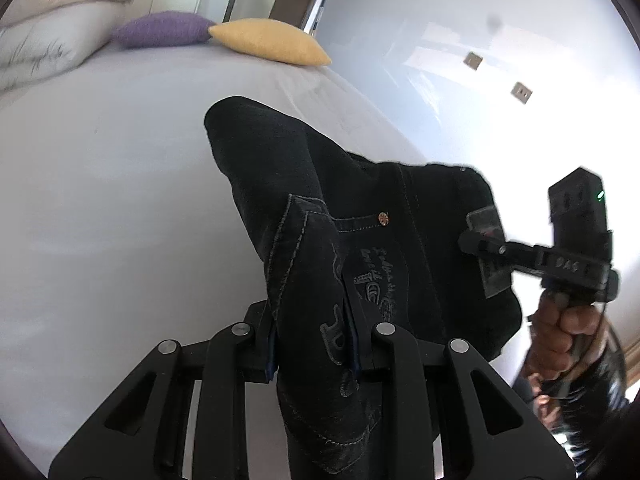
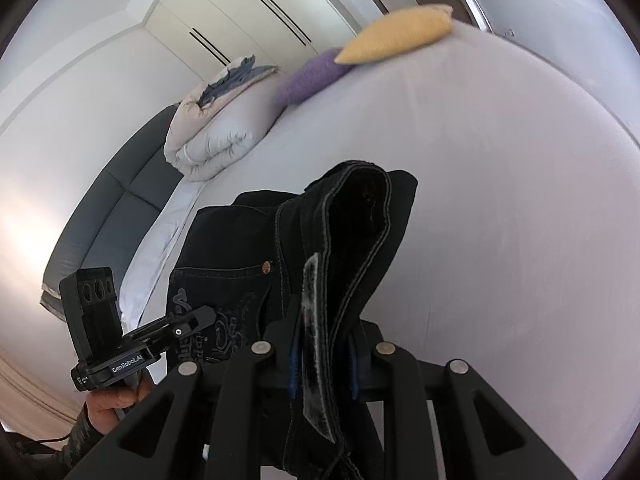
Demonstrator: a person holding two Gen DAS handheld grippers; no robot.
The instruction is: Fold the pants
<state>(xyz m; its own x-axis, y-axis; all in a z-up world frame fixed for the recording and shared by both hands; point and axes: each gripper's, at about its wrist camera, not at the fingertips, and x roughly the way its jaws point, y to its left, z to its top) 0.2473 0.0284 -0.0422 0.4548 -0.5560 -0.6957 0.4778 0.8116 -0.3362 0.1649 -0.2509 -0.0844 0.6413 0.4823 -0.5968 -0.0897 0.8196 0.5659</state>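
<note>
Dark denim pants with light stitching and a copper rivet hang in the air above a white bed. My left gripper is shut on one waistband corner, beside an embroidered pocket. My right gripper is shut on the other waistband corner of the pants, whose inner band faces the camera. The right gripper also shows in the left wrist view, clamped on the pants' far edge. The left gripper shows in the right wrist view, at the pants' left side. The legs trail down toward the bed.
A yellow pillow and a purple pillow lie at the bed's far end. A folded duvet sits by a dark headboard. White wardrobe doors stand behind. The wall is to the right.
</note>
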